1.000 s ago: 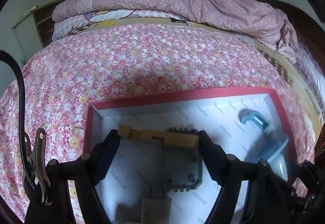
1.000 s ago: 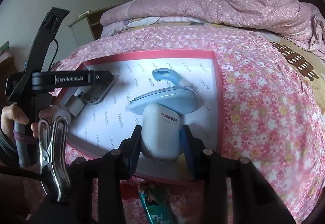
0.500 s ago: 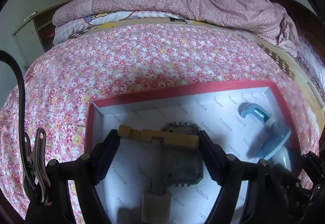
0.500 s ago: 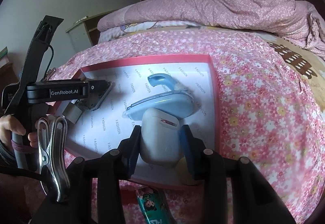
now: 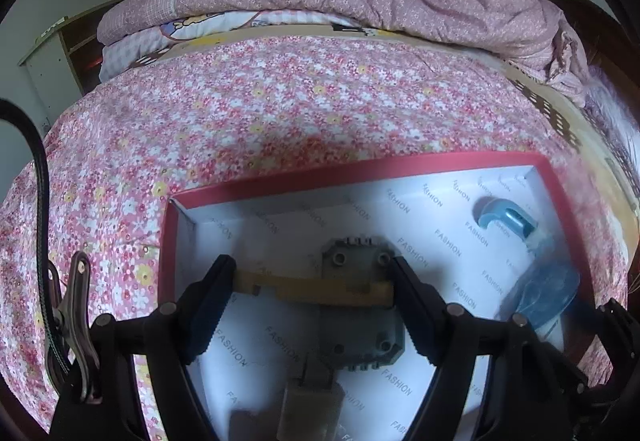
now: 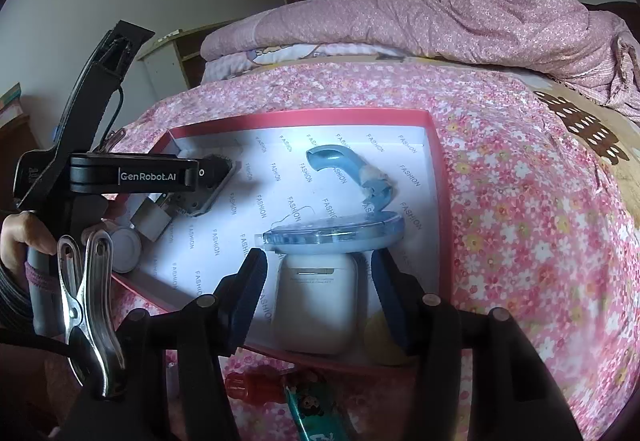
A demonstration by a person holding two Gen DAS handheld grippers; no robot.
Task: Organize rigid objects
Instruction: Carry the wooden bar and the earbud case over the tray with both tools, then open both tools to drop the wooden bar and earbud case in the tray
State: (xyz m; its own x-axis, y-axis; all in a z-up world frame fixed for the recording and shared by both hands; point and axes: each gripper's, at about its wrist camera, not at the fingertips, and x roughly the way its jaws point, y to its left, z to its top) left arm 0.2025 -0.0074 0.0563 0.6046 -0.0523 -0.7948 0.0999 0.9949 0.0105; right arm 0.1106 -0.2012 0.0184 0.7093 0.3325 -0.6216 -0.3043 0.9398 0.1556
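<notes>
The left tongs [image 5: 312, 283] are closed on a tan wooden strip [image 5: 316, 287], one pad at each end, holding it level just above the floor of the red-rimmed box [image 5: 556, 197]. Under the strip, on the box floor, lies a grey metal plate [image 5: 356, 317] with a pale plug toward the box's near edge.

The right tongs [image 6: 318, 297] stand parted around a white earbud case [image 6: 316, 309] inside the box's near-right corner; a visible gap shows on each side, so they grip nothing. Beyond the case sits a blue translucent dispenser [image 6: 332, 235], apparently touching it, and further into the box a blue hook-shaped piece [image 6: 340, 163]. Outside the box's near wall, on the bed [image 6: 520, 201], lie a red-handled tool [image 6: 256, 385] and a green packet [image 6: 316, 413].

The strip looks light, stiff and thin; the end-to-end hold could let it pivot, so a grip nearer its middle seems steadier. The case is smooth and rounded, likely slippery: take it across its flat sides.
</notes>
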